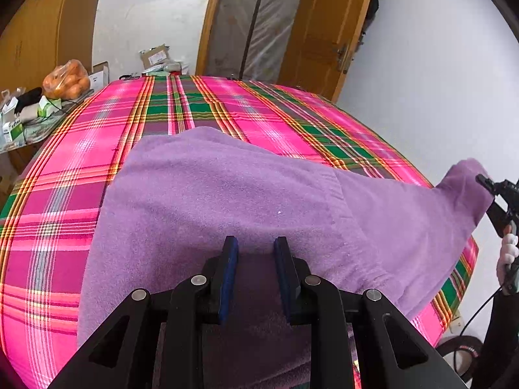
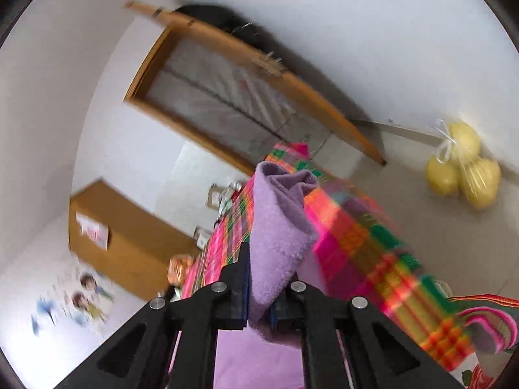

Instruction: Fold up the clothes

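A purple fleece garment (image 1: 227,188) lies spread on a bed with a pink and green plaid cover (image 1: 97,168). My left gripper (image 1: 256,248) is at the garment's near edge, its blue-padded fingers (image 1: 229,259) closed on a bunch of the purple cloth that fills the gap between them. Off the bed's right side, the right gripper (image 1: 493,194) holds one end of the garment (image 1: 467,178) raised above the cover. In the right wrist view, which is rolled and blurred, that gripper (image 2: 262,291) is shut on a thick fold of the purple garment (image 2: 279,227), which hides one of its fingers.
A bag of oranges (image 1: 66,79) and boxes crowd a side table (image 1: 26,129) left of the bed. A wooden door (image 1: 324,32) stands behind the bed and a white wall runs along its right. A gloved hand (image 1: 509,253) grips the right tool. A bag of yellow fruit (image 2: 464,165) hangs on the wall.
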